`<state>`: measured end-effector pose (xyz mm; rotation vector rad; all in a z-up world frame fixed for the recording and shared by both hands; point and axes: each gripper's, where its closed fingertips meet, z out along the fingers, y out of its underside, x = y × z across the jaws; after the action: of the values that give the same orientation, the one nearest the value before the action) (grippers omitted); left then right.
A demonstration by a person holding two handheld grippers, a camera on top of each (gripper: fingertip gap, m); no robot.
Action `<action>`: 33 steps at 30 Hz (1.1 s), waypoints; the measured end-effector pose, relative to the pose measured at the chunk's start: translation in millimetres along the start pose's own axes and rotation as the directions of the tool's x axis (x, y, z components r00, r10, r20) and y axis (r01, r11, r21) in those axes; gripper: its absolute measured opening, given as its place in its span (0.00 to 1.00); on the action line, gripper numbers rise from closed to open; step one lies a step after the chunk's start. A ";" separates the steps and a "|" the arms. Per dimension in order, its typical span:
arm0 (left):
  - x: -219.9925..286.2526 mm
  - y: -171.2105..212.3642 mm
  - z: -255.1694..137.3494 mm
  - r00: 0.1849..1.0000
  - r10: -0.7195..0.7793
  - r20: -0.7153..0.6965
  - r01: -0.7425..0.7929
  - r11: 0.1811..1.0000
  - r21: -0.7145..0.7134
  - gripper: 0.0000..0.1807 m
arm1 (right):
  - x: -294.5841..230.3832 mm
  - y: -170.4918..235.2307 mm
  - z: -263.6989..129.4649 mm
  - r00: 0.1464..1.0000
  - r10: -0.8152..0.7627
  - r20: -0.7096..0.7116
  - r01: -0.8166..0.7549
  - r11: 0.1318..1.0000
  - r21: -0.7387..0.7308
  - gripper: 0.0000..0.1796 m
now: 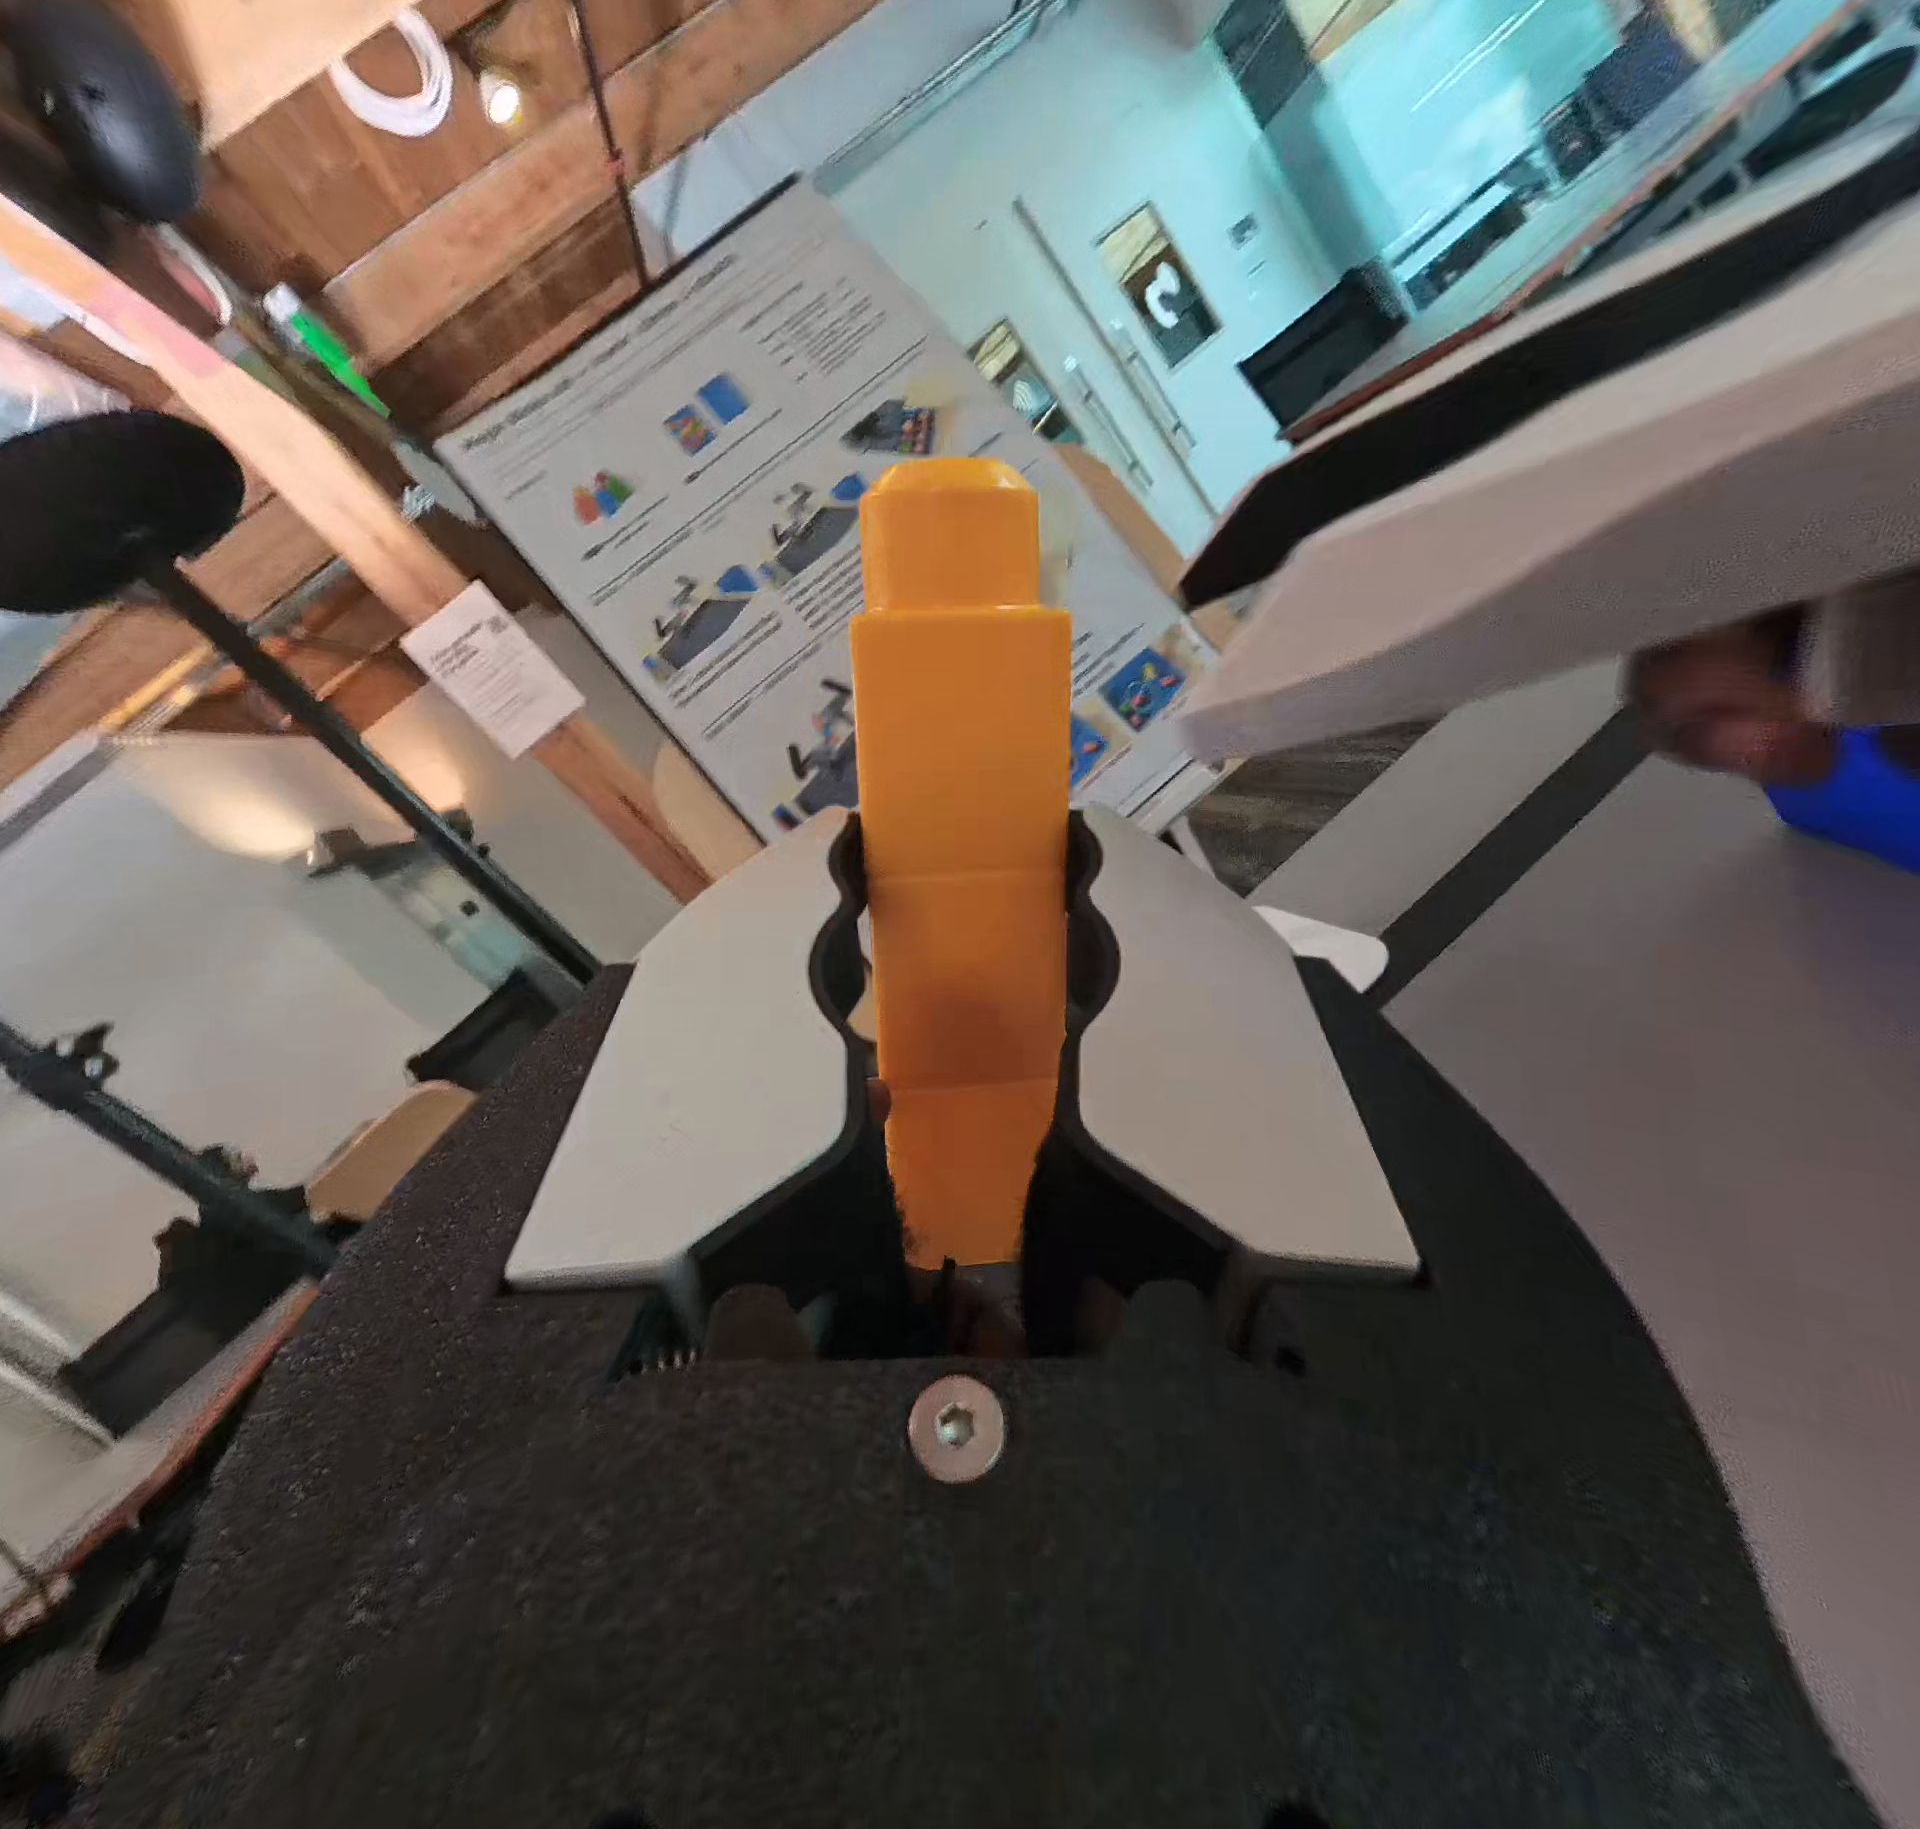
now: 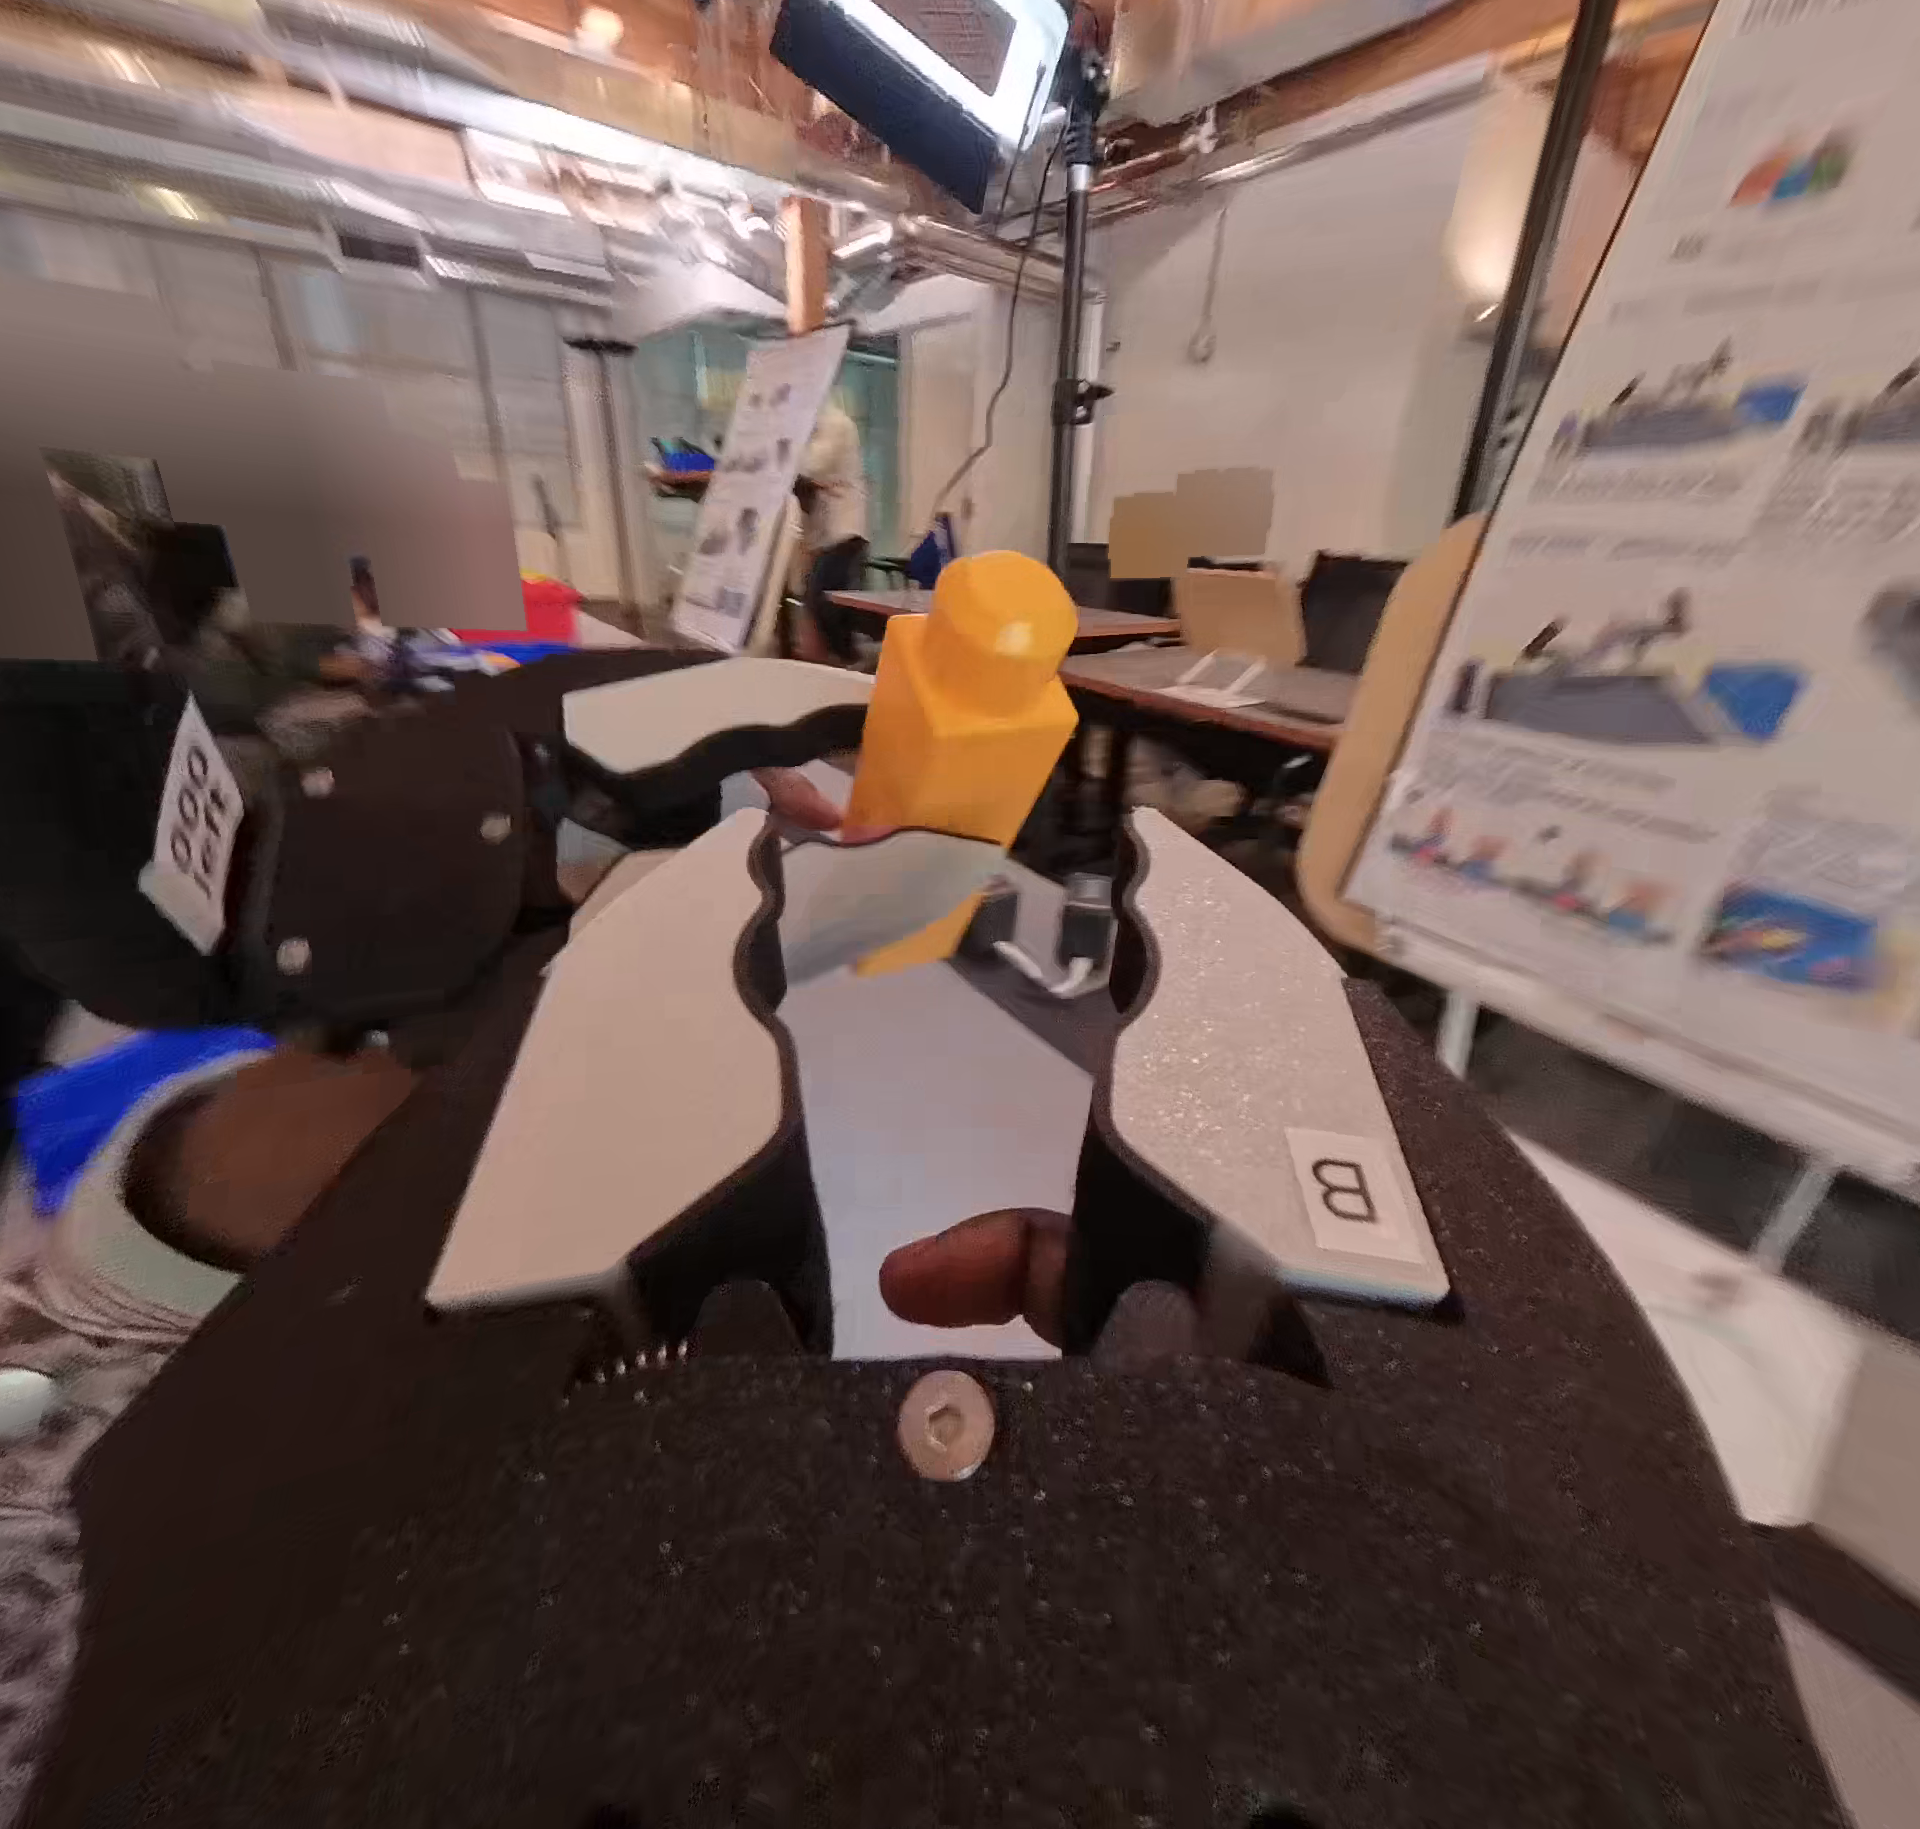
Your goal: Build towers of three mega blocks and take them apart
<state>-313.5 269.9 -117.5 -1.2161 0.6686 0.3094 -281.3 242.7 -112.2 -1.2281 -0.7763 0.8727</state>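
My left gripper (image 1: 964,829) is shut on an orange tower (image 1: 961,740) of stacked mega blocks, whose round stud points away from me. The tower is held up in the air. In the right wrist view the same tower (image 2: 966,730) sits in the left gripper (image 2: 925,782), tilted, just beyond my right gripper (image 2: 948,834). The right gripper is open and empty, its jaws wide apart below the tower. The right gripper's grey fingers (image 1: 1558,553) show at the upper right of the left wrist view, near a hand in a blue sleeve (image 1: 1849,792).
A grey table (image 1: 1662,1104) lies below both grippers. An illustrated poster board (image 2: 1662,636) stands close on the right and also shows in the left wrist view (image 1: 727,532). A black light stand (image 2: 1070,377) and brown tables (image 2: 1195,699) stand farther back. A black pole (image 1: 364,740) crosses the left. The gap from one gripper's tips to the other's is roughly 5 cm.
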 end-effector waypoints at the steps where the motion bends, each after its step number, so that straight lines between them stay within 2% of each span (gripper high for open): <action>1: 7.3 -1.3 2.0 0.999 0.052 -0.013 -0.052 0.998 0.017 0.20 | 4.7 1.5 0.9 0.996 0.086 0.029 -0.087 0.996 0.031 0.34; 4: 16.3 4.3 3.5 0.976 0.215 -0.025 -0.214 0.977 0.018 0.20 | 21.6 -15.2 -13.3 0.964 0.243 0.105 -0.258 0.953 0.159 0.32; 6: 19.0 6.8 2.7 0.967 0.249 -0.046 -0.248 0.969 0.023 0.20 | 29.0 -19.8 -22.6 0.978 0.192 0.085 -0.204 0.963 0.175 0.29; 9: 26.8 6.2 0.3 0.944 0.321 -0.080 -0.319 0.947 0.040 0.20 | 26.6 -12.6 -24.8 0.997 0.053 0.057 -0.058 0.993 0.098 0.28; 11: 34.8 2.6 -1.4 0.926 0.363 -0.102 -0.358 0.931 0.064 0.20 | 19.0 -9.1 -21.9 0.996 0.032 0.084 -0.038 0.996 0.077 0.27; 13: 40.2 -1.6 -3.1 0.919 0.377 -0.116 -0.369 0.925 0.087 0.20 | 14.9 -3.1 -18.9 0.995 0.027 0.100 -0.032 0.998 0.049 0.16; 16: 40.2 1.3 -4.8 0.907 0.403 -0.124 -0.396 0.915 0.080 0.20 | 13.5 1.7 -20.3 0.994 -0.002 0.113 0.001 1.000 0.006 0.16; 18: 37.7 -4.2 -4.6 0.927 0.360 -0.105 -0.352 0.932 0.090 0.21 | 13.2 -4.6 -22.8 0.994 -0.014 0.106 0.010 0.999 0.038 0.16; 22: 21.9 -15.2 -9.9 0.971 0.229 -0.074 -0.219 0.969 0.116 0.31 | 28.6 -21.6 -38.9 0.999 -0.048 0.019 0.046 0.996 0.082 0.15; 26: -35.5 -19.0 -27.0 0.996 -0.084 0.039 0.077 0.984 0.158 0.28 | 81.4 -35.4 -87.5 0.956 -0.144 -0.256 0.147 0.989 -0.008 0.15; 28: -65.2 -7.9 -38.2 0.967 -0.243 0.076 0.230 0.962 0.148 0.26 | 116.7 -31.4 -122.1 0.885 -0.195 -0.422 0.159 0.980 -0.120 0.15; 30: -92.4 9.5 -50.4 0.913 -0.389 0.121 0.375 0.919 0.126 0.25 | 150.3 -16.2 -157.8 0.799 -0.233 -0.554 0.104 0.962 -0.254 0.15; 33: -127.0 30.4 -72.3 0.826 -0.529 0.195 0.509 0.848 0.147 0.24 | 187.0 12.3 -194.7 0.714 -0.224 -0.663 -0.028 0.937 -0.347 0.15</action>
<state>-450.6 228.9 -75.0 -1.2056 0.1286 -0.0430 -25.6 320.9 -151.6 -1.6561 -0.3598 0.1230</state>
